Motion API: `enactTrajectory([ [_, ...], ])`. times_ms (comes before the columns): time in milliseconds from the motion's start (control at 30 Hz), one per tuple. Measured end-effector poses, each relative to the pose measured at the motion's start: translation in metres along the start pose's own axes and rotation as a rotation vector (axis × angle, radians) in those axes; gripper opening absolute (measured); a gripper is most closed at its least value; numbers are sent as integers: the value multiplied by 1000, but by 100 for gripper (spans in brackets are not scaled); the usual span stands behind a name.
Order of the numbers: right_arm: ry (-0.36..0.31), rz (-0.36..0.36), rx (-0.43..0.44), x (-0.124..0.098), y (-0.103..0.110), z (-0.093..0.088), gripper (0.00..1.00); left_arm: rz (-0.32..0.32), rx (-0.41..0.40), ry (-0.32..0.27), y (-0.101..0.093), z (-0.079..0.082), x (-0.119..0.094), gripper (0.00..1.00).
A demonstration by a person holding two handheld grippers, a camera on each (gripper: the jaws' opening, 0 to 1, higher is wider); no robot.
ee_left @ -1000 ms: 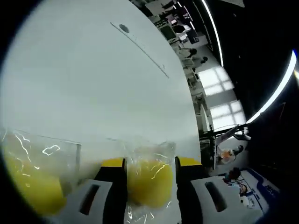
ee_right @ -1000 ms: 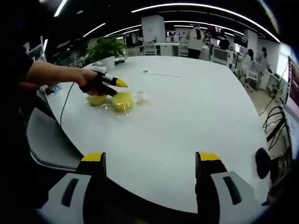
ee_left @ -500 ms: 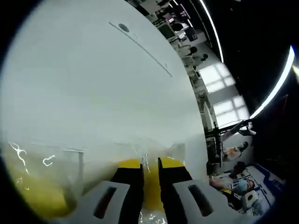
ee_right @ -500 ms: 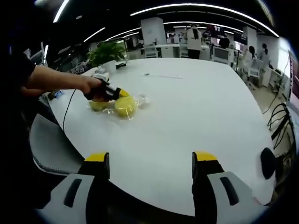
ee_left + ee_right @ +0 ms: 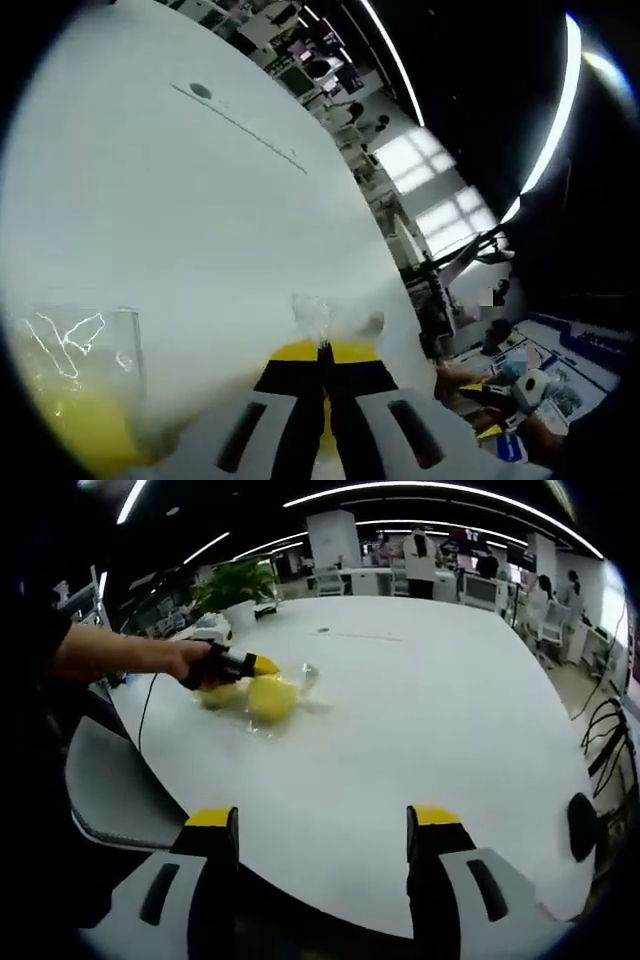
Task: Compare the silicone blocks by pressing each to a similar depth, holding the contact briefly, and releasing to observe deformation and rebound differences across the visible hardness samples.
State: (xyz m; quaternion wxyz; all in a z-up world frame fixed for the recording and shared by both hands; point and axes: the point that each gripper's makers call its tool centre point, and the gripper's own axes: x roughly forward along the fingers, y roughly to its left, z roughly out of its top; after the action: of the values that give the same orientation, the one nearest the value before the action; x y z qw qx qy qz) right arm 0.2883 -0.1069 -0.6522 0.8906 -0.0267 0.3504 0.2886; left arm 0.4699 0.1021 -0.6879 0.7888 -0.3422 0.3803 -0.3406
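In the left gripper view my left gripper (image 5: 322,352) is shut almost fully, with a thin sliver of a yellow silicone block (image 5: 323,425) pinched between its jaws and crinkled clear wrap (image 5: 312,315) just past the tips. A second yellow block (image 5: 70,430) in clear wrap lies at the lower left. From the right gripper view, a hand holds the left gripper (image 5: 262,664) against the top of the yellow block (image 5: 272,697), with the other block (image 5: 215,695) beside it. My right gripper (image 5: 323,820) hangs open over the near table edge, with nothing between its jaws.
The blocks lie on a large white oval table (image 5: 420,710). A grey chair (image 5: 110,790) stands at its near left edge. There is a potted plant (image 5: 235,580) at the far left, and a dark round object (image 5: 582,825) at the right edge. People stand behind the table.
The left gripper's jaws have closed from wide around the yellow block to nearly touching, squeezing it thin. The right gripper has stayed open and almost still.
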Motion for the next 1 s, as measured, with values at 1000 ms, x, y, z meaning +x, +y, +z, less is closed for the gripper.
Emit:
enactTrajectory([
  [1000, -150, 202, 72, -14, 75, 34, 53, -329, 180, -210, -160, 50, -152, 0],
])
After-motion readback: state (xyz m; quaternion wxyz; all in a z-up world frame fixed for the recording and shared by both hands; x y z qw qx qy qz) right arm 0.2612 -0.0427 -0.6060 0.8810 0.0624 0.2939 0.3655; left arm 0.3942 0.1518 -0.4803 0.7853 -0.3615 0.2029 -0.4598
